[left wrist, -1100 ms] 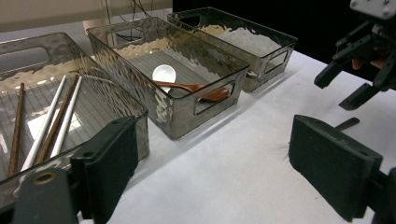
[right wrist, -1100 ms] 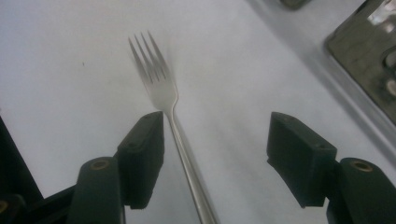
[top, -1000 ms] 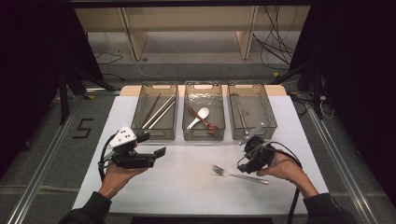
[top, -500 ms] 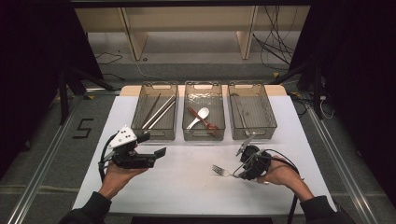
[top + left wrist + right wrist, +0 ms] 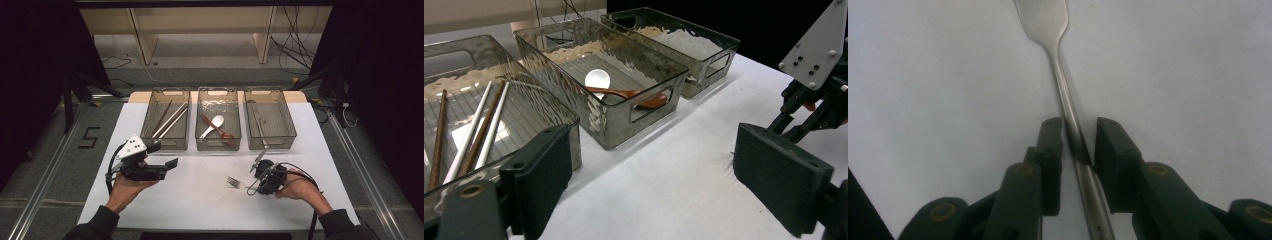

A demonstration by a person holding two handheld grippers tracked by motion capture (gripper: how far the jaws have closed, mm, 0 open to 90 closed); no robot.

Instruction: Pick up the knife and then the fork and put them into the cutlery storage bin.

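A black numeral "5" (image 5: 89, 138) marks the grey floor (image 5: 50, 150) left of the table; nothing else legible.

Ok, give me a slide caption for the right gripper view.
Right tongs, closing, straddle the fork handle on the white table, pads not yet pressing it.

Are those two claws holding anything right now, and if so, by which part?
Not yet firmly. The right claw straddles the fork at its handle, its jaws just closing in with narrow gaps beside the metal. The left claw is wide open and holds nothing.
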